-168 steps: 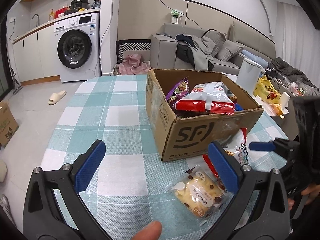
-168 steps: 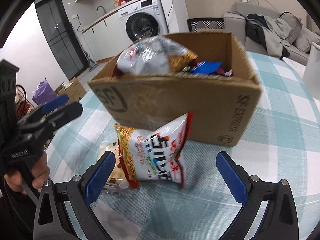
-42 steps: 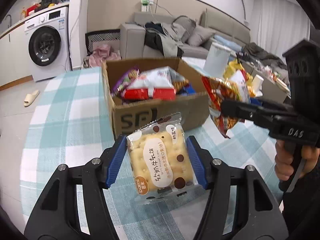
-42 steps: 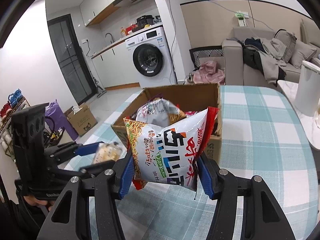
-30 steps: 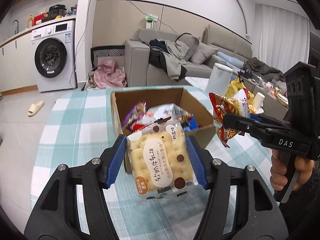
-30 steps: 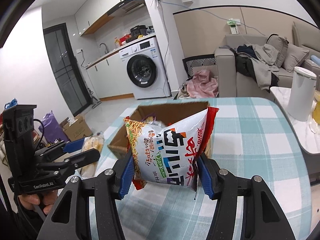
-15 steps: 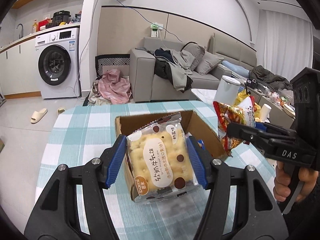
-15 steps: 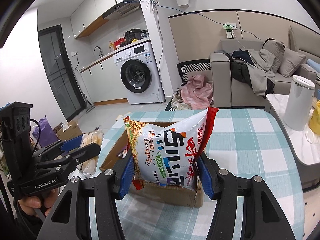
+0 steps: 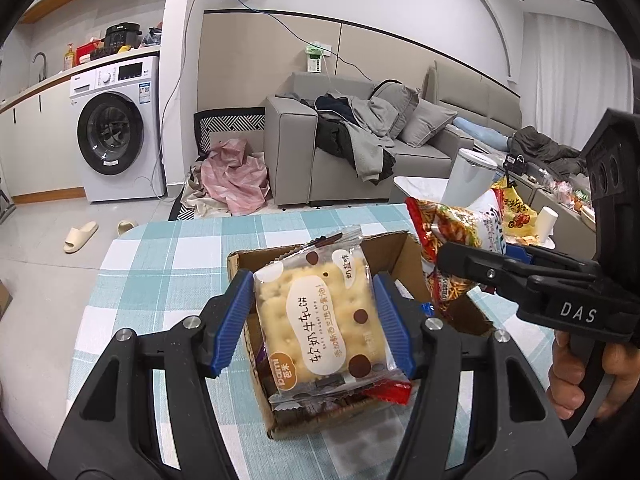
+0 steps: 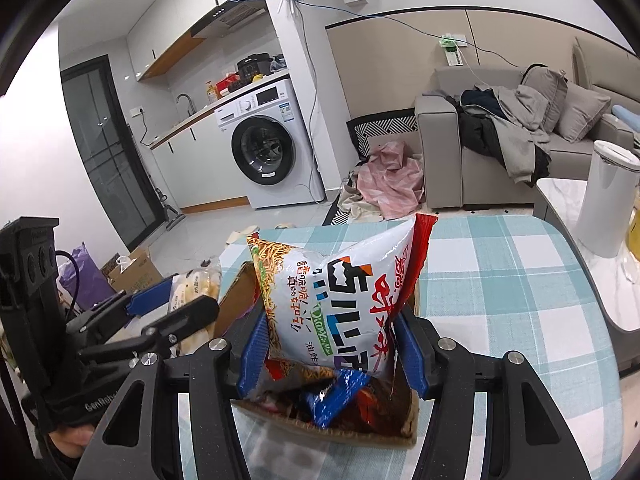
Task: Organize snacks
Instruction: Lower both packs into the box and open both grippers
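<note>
Centre frame, the left gripper [image 9: 314, 320] is pinching a light, crushable biscuit packet [image 9: 322, 316] by its sides; the right gripper [image 10: 330, 346] is squeezing a puffy noodle-snack bag [image 10: 336, 300]

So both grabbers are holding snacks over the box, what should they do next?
Probably lower a little and let go. The left gripper holds the cracker pack and the right gripper holds the noodle snack bag, both above the open cardboard box, which already has snacks inside.
</note>
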A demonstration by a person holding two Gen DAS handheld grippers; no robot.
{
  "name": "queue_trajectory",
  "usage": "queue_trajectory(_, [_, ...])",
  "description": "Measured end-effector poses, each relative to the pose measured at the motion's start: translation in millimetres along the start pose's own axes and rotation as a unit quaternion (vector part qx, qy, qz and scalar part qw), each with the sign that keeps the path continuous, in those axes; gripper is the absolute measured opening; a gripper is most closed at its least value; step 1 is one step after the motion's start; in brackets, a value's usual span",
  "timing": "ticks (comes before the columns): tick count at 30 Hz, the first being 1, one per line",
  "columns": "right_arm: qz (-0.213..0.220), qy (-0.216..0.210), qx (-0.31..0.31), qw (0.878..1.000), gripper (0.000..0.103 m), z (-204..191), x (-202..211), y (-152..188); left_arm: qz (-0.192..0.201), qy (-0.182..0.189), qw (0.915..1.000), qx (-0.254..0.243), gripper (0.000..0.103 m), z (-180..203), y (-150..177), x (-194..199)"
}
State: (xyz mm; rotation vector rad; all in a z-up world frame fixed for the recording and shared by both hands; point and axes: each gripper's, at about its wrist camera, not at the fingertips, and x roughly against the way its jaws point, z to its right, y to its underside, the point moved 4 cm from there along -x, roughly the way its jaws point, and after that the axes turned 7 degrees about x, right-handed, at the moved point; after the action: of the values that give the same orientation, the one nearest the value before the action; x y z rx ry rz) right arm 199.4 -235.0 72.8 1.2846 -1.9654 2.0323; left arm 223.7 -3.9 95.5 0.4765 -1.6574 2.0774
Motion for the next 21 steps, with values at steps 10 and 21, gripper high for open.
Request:
queue_trajectory(10, [-0.008,0.013,-0.017,1.000,0.058,11,-33,2,-0.012,-0.007,0.9999,0.010,0.059,-9,7,-38])
queue_trajectory(21, [-0.027,0.025,-0.011,0.999,0.058,17,-60,7,-0.032,-0.007,0.9995,-0.002,0.049,-9,22,-68])
